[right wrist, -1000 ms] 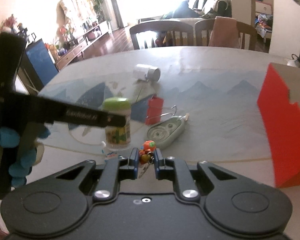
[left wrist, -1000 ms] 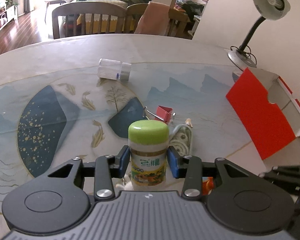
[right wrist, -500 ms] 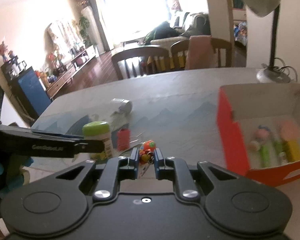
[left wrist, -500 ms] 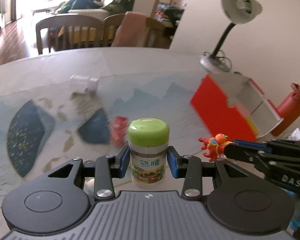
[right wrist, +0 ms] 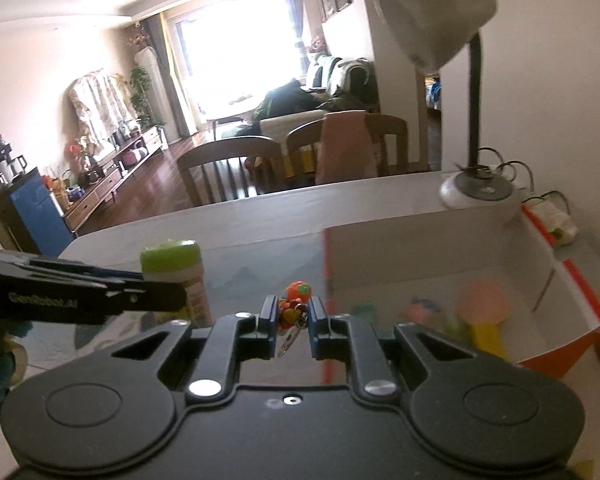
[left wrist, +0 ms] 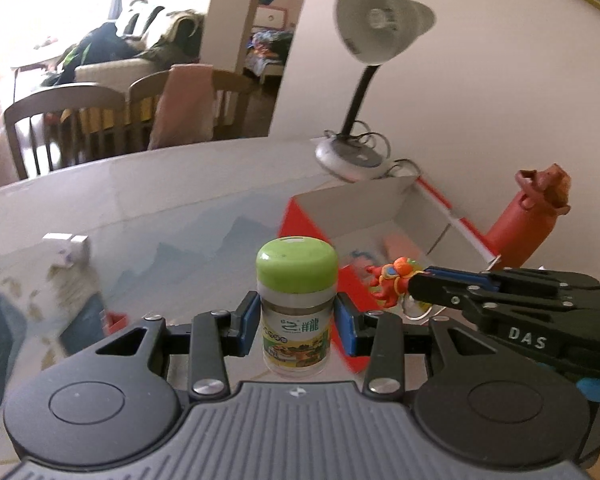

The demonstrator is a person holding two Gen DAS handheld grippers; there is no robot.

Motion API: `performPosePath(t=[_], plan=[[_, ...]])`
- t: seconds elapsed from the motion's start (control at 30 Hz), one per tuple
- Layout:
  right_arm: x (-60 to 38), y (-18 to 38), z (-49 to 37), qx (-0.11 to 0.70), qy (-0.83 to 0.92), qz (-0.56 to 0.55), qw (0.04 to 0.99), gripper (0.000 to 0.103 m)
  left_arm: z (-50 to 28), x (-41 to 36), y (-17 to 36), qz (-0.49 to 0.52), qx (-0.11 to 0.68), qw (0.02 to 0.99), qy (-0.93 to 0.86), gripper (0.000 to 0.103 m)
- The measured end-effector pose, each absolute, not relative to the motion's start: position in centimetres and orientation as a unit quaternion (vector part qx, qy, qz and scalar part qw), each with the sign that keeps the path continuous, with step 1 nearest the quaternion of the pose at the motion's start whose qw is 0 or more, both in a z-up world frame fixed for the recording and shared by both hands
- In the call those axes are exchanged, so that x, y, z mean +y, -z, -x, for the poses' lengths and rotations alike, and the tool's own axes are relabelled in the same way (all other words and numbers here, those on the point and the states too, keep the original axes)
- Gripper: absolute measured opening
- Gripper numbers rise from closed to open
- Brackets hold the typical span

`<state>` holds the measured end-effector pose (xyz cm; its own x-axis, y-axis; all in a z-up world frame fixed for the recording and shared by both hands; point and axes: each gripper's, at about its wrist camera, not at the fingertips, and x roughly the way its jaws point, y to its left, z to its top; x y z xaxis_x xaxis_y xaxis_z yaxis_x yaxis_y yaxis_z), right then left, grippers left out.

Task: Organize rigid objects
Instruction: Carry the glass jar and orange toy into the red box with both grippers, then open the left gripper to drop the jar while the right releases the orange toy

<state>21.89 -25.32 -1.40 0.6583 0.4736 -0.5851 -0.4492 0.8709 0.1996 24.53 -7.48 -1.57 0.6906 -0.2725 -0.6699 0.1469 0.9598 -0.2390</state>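
Above the worktop (left wrist: 148, 200), both claws have lifted their loads off the surface and swung toward the red box (right wrist: 440, 248), which now fills the right of both views where a second ago it sat off to one side. The left claw (left wrist: 296, 322) is clamped on a green-lidded jar (left wrist: 296, 300), held upright by its clear waist, label facing the camera. The right claw (right wrist: 293, 322) is pinched nearly closed on a small orange figurine keychain (right wrist: 294, 304), its metal ring dangling below the pads. Judged from this, both items are bound for the box, neither yet released. Inside the box, blurred pink, green and yellow items already lie on its white floor. A white canister (left wrist: 66, 246) remains on its side on the worktop, apparently still to be collected.
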Motion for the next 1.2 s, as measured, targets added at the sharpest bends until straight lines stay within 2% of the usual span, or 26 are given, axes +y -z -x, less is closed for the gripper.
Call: performPosePath(t=[0.43, 0.5, 0.63, 0.83, 1.2], plan=[[-32.3, 2.9, -25.1, 0.332, -0.232, -0.024, 0.914, 0.013, -30.5, -15.9, 0.6, 0.063, 0.383, 0.911, 0.142, 0.040], [-33.0, 3.2, -25.7, 0.335, -0.231, -0.023, 0.913, 0.004, -31.4, -17.0, 0.4, 0.054, 0.381, 0.912, 0.142, 0.040], [-33.8, 4.2, -26.8, 0.345, -0.234, -0.011, 0.909, 0.004, -33.6, -19.0, 0.8, 0.038, 0.386, 0.911, 0.142, 0.033], [-35.2, 5.7, -28.0, 0.366, -0.237, -0.015, 0.900, 0.004, -37.1, -21.2, 2.9, 0.018, 0.410, 0.903, 0.127, 0.033], [-36.0, 7.8, -29.8, 0.402, -0.250, -0.016, 0.881, 0.013, -39.1, -22.3, 8.2, 0.017, 0.473, 0.874, 0.107, 0.033]])
